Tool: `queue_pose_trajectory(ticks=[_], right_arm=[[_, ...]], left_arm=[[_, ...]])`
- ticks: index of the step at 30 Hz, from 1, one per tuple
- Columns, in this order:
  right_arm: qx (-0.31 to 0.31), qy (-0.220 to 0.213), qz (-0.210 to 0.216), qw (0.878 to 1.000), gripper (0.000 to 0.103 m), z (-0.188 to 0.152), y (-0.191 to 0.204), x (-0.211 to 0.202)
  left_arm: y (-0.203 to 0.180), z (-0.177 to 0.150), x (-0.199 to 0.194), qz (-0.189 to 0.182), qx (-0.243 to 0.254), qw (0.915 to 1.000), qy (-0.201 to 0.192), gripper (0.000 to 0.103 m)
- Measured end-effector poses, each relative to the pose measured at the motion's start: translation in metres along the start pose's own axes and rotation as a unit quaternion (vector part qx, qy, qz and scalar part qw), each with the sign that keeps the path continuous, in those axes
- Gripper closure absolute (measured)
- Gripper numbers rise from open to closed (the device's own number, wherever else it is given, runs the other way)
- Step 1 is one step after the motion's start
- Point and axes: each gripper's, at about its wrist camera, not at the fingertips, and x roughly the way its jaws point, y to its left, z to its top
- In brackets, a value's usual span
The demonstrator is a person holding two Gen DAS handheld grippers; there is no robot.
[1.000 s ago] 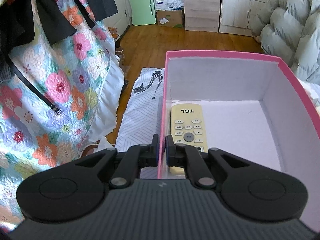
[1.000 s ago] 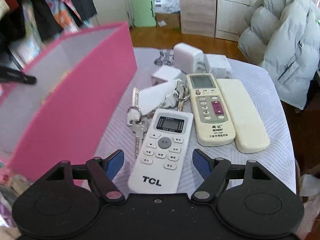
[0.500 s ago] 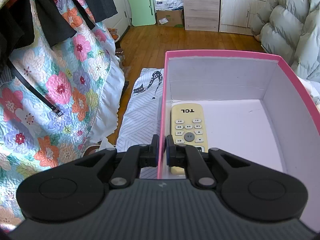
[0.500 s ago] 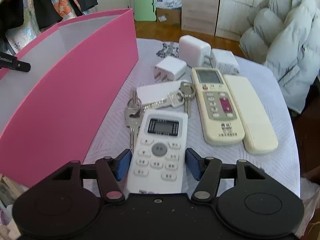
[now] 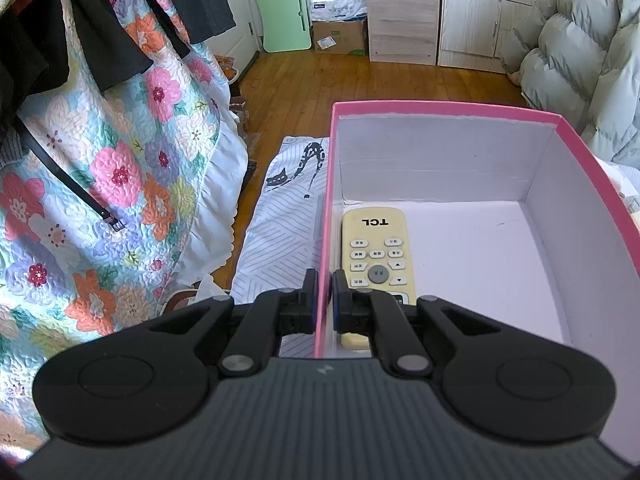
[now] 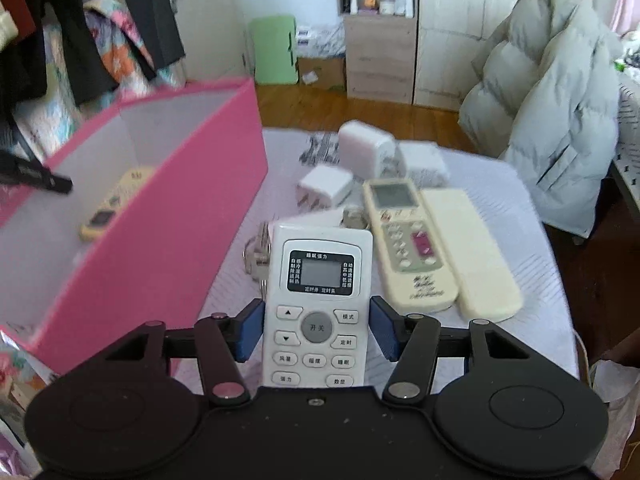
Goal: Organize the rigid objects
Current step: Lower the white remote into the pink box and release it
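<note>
My left gripper (image 5: 325, 292) is shut on the left wall of the pink box (image 5: 325, 216), one finger outside and one inside. A yellowed TCL remote (image 5: 376, 256) lies inside the box along that wall; it also shows in the right wrist view (image 6: 112, 204). My right gripper (image 6: 318, 330) is shut on a white TCL remote (image 6: 320, 296) and holds it lifted above the table, beside the pink box (image 6: 168, 216). On the table lie a cream remote with a screen (image 6: 408, 248), a plain cream remote (image 6: 472, 252), keys (image 6: 256, 252) and white chargers (image 6: 326, 188).
The table has a white striped cloth (image 6: 500, 184). A floral quilt (image 5: 112, 184) hangs left of the box. A grey puffer coat (image 6: 552, 120) sits at the right. A wooden cabinet (image 6: 380, 56) and a green board (image 6: 276, 48) stand on the far floor.
My right gripper has closed on the white TCL remote and lifted it off the table. My left gripper keeps its hold on the box wall.
</note>
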Motion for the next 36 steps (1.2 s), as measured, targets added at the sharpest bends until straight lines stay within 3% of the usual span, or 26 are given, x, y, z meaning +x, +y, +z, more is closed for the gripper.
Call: queue_pose_trajectory(ticks=[4, 11, 14, 17, 19, 20, 21, 23, 26, 27, 32, 36], right_arm=[[-0.017, -0.045, 0.005, 0.999, 0.042, 0.014, 0.006, -0.030], [-0.072, -0.128, 0.077, 0.986, 0.043, 0.050, 0.047, -0.073], [-0.100, -0.136, 0.099, 0.981, 0.044, 0.061, 0.069, -0.074], [-0.147, -0.139, 0.092, 0.975, 0.044, 0.065, 0.090, -0.071], [-0.174, -0.127, 0.095, 0.972, 0.045, 0.066, 0.102, -0.062], [-0.179, -0.111, 0.102, 0.972, 0.052, 0.067, 0.106, -0.055], [-0.185, -0.099, 0.110, 0.971, 0.068, 0.068, 0.111, -0.049], [-0.216, -0.085, 0.113, 0.966, 0.074, 0.065, 0.124, -0.044], [-0.237, -0.048, 0.145, 0.960, 0.100, 0.068, 0.135, -0.024], [-0.237, -0.032, 0.150, 0.959, 0.103, 0.070, 0.138, -0.015], [-0.272, -0.016, 0.154, 0.950, 0.103, 0.080, 0.152, 0.001], [-0.203, 0.014, 0.165, 0.965, 0.097, 0.099, 0.129, 0.010]], left_arm=[[0.002, 0.000, 0.001, -0.004, -0.006, 1.0000, 0.000, 0.098], [0.003, 0.000, 0.000, -0.009, -0.010, 0.9999, 0.000, 0.098], [0.002, -0.001, 0.000, -0.009, -0.010, 0.9999, 0.000, 0.098], [0.005, -0.002, 0.000, -0.011, -0.013, 0.9998, 0.000, 0.098], [0.005, -0.002, 0.000, -0.013, -0.015, 0.9998, 0.000, 0.098], [0.005, -0.002, 0.000, -0.013, -0.014, 0.9998, 0.000, 0.098], [0.005, -0.003, 0.000, -0.013, -0.015, 0.9998, 0.000, 0.098], [0.005, -0.003, 0.000, -0.015, -0.017, 0.9997, 0.000, 0.098], [0.005, -0.003, 0.000, -0.015, -0.018, 0.9997, 0.000, 0.098], [0.005, -0.003, 0.000, -0.016, -0.019, 0.9997, 0.000, 0.098], [0.006, -0.002, 0.000, -0.019, -0.022, 0.9996, 0.002, 0.098], [0.006, 0.000, 0.001, -0.019, -0.022, 0.9996, 0.003, 0.098]])
